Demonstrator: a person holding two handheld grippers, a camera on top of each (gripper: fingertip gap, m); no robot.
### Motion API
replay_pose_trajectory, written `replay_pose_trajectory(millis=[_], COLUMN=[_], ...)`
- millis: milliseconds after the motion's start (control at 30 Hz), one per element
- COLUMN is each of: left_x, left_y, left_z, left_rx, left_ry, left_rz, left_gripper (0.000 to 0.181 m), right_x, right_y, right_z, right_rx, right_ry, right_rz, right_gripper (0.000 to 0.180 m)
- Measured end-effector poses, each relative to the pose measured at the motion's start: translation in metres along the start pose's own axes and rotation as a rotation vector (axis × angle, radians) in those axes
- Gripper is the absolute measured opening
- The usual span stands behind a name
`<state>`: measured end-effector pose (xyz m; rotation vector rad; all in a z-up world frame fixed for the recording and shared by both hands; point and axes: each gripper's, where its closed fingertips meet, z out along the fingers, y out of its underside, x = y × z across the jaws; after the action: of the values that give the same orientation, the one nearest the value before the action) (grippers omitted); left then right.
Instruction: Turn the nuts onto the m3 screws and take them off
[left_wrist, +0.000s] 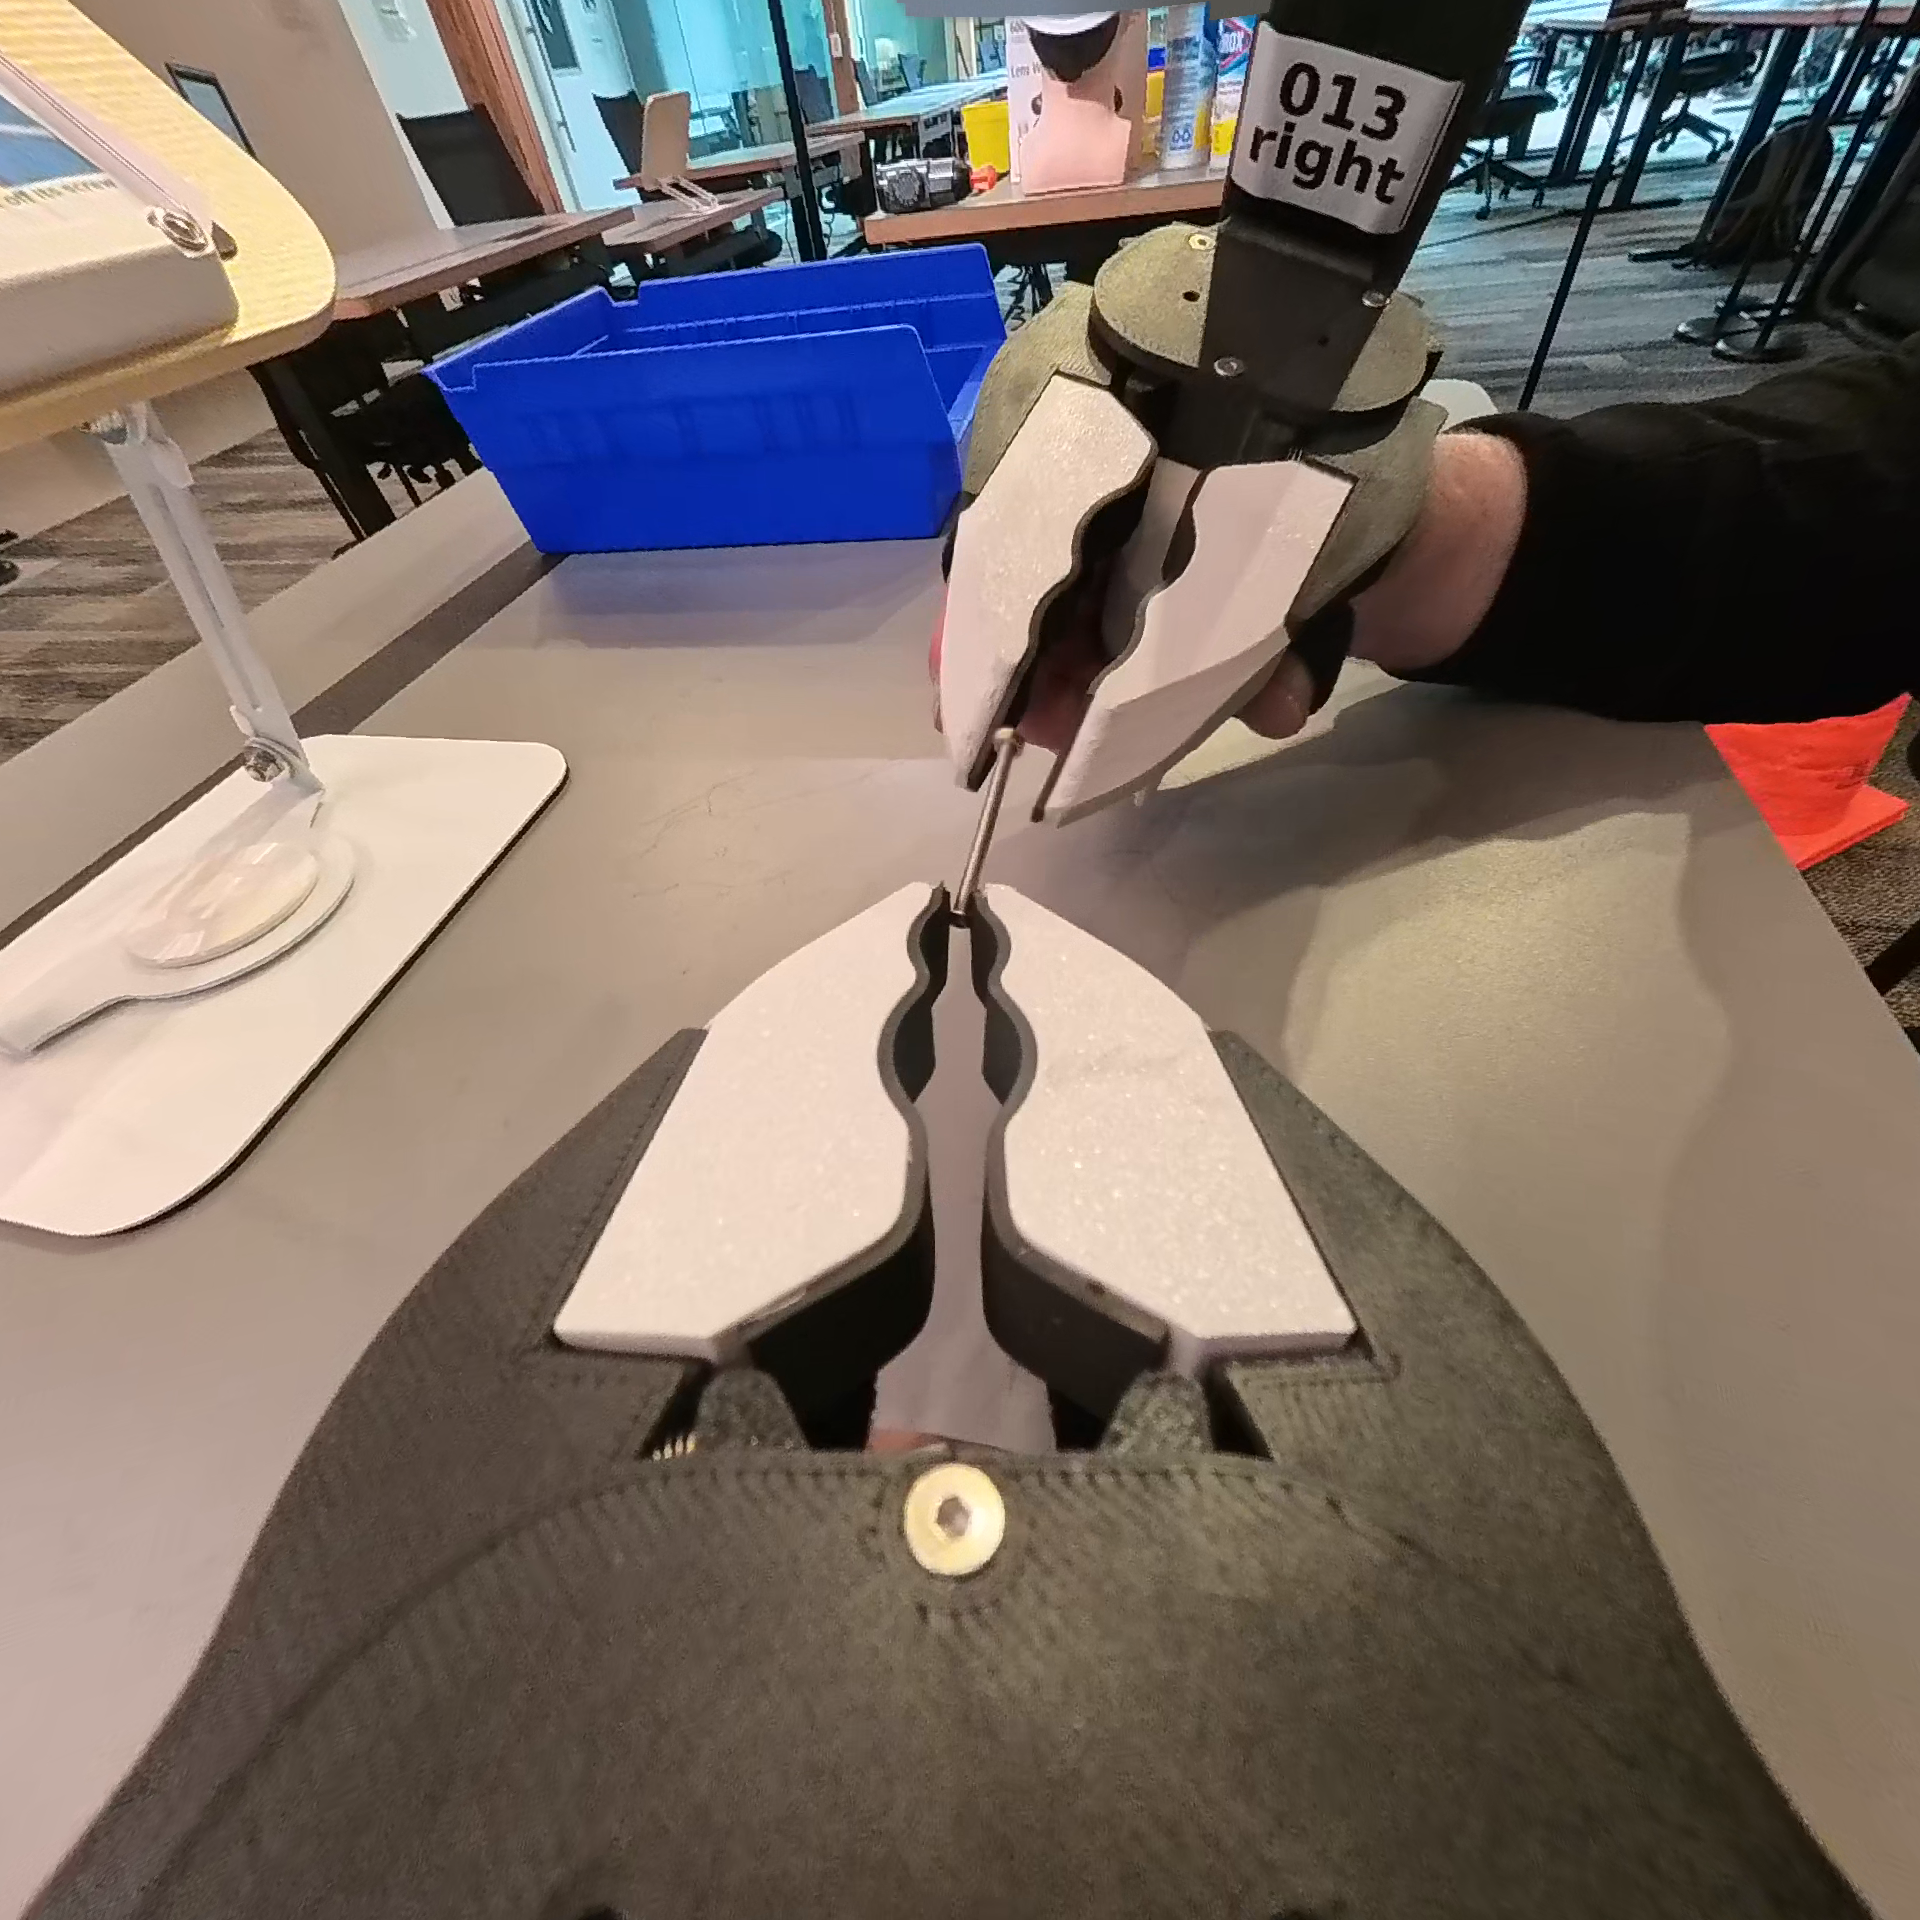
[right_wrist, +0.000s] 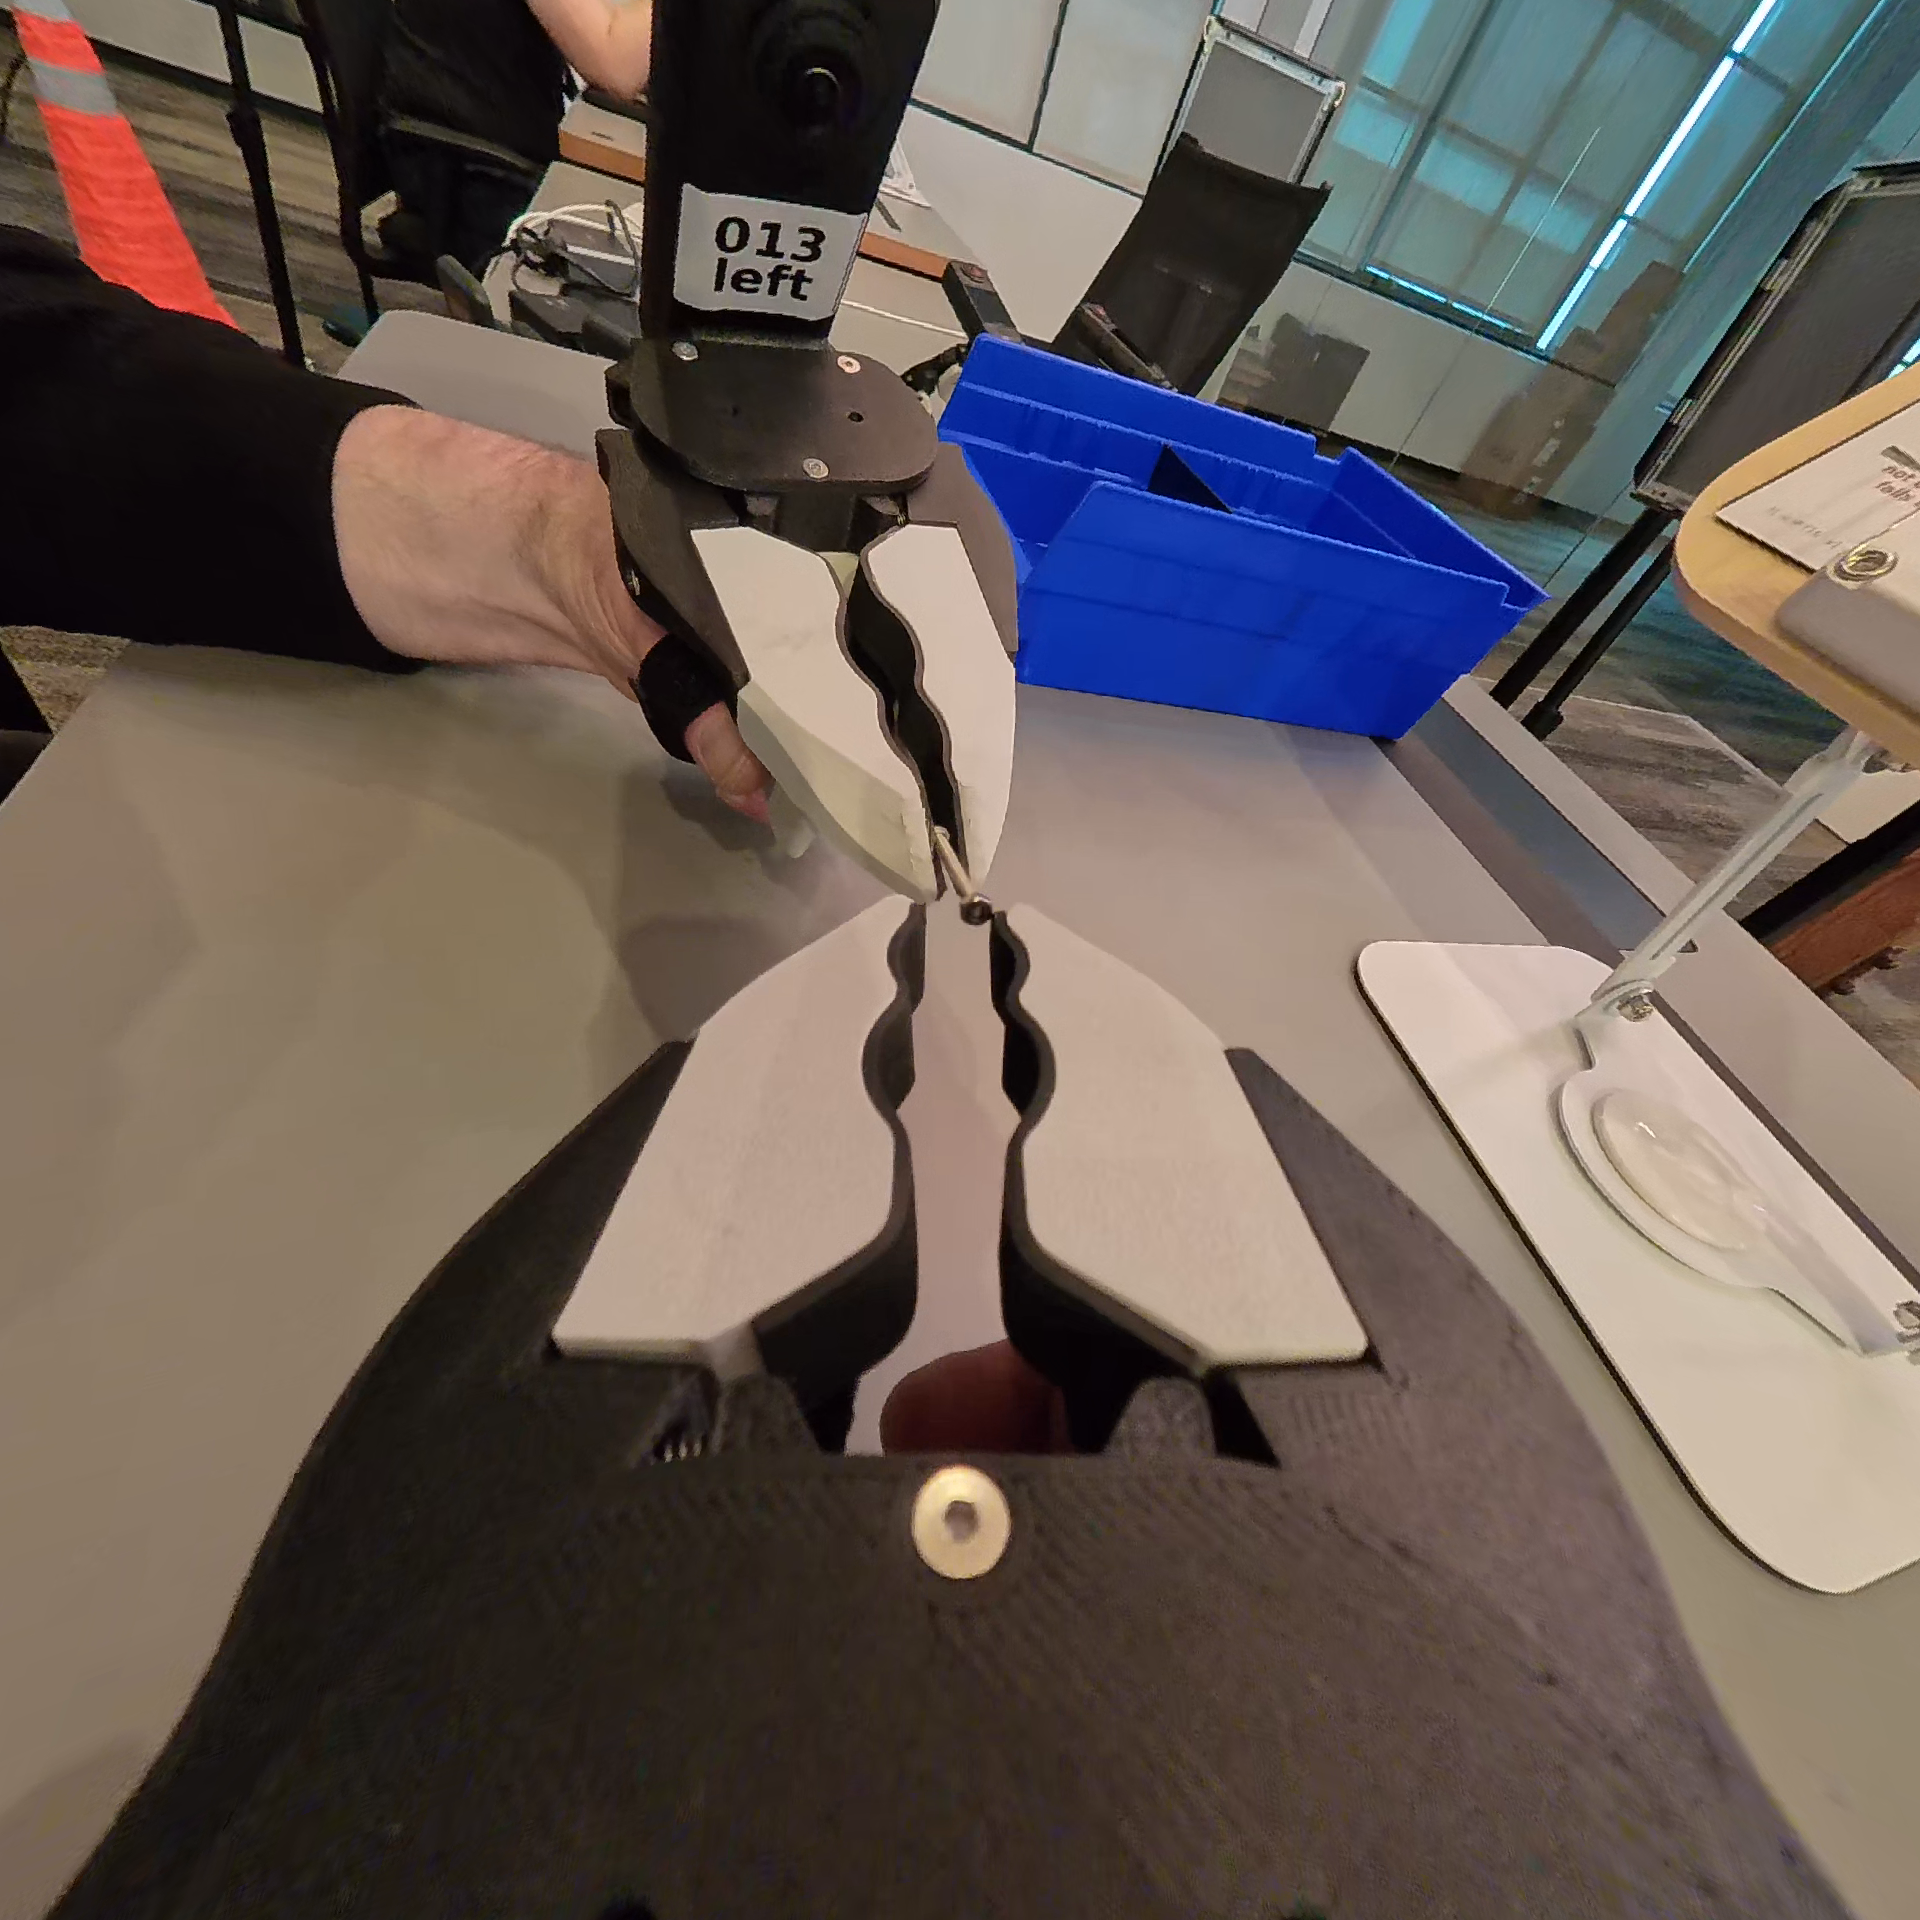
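**Screw held between both grippers, nut hard to find**

Starting at the left of my left wrist view, a white stand sits on the grey counter, with a blue bin behind it near the far edge. In the middle, my left gripper has its fingers pressed together on the lower end of the m3 screw. The thin shaft rises at a slight tilt, clear of the counter, to the right gripper, which comes in from the upper right in a hand. That gripper is spread a little at the tips: the screw's head lies against one finger, and the other finger stands apart from it.

My right wrist view agrees. At its left the other hand carries the left gripper, pinching the shaft; the screw's head sits just at the right gripper's tips, with a visible gap between the fingers.

I judge this to be mid-turning, between grips: the right gripper has let go to re-seat before another twist. The next move calls for closing squarely on the head end and rotating about the shaft's axis while the left holds firm, without bending the screw sideways.

I cannot make out a nut. If it is on the thread, it is hidden inside the left gripper's fingertips or too small to tell. The thread itself is unreadable.
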<state>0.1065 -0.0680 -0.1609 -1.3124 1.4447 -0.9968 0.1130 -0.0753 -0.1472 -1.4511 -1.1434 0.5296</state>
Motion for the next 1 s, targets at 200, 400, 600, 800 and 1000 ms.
replay_pose_trajectory(millis=[200,400,600,800,1000], left_x=[0.001,0.003,0.001,-0.003,-0.010], left_y=[-0.001,-0.001,-0.001,0.000,0.006], left_z=[0.000,0.000,0.000,0.000,0.002], left_rx=[0.008,0.008,0.001,-0.044,-0.118], left_ry=[0.004,0.012,-0.006,-0.098,-0.192], left_rz=[-0.003,0.001,0.029,0.160,0.281], left_gripper=[0.004,0.004,0.004,0.004,0.004], right_x=[0.001,0.001,0.002,0.005,0.009], right_y=[-0.004,-0.003,-0.002,0.003,0.013], right_z=[-0.002,0.000,0.001,0.002,0.005], right_rx=[0.024,0.019,0.006,-0.019,-0.065], right_ry=[0.005,0.014,0.011,0.012,0.011], right_rz=[0.005,-0.002,0.012,0.052,0.145], right_gripper=[0.012,0.005,0.005,0.005,0.005])
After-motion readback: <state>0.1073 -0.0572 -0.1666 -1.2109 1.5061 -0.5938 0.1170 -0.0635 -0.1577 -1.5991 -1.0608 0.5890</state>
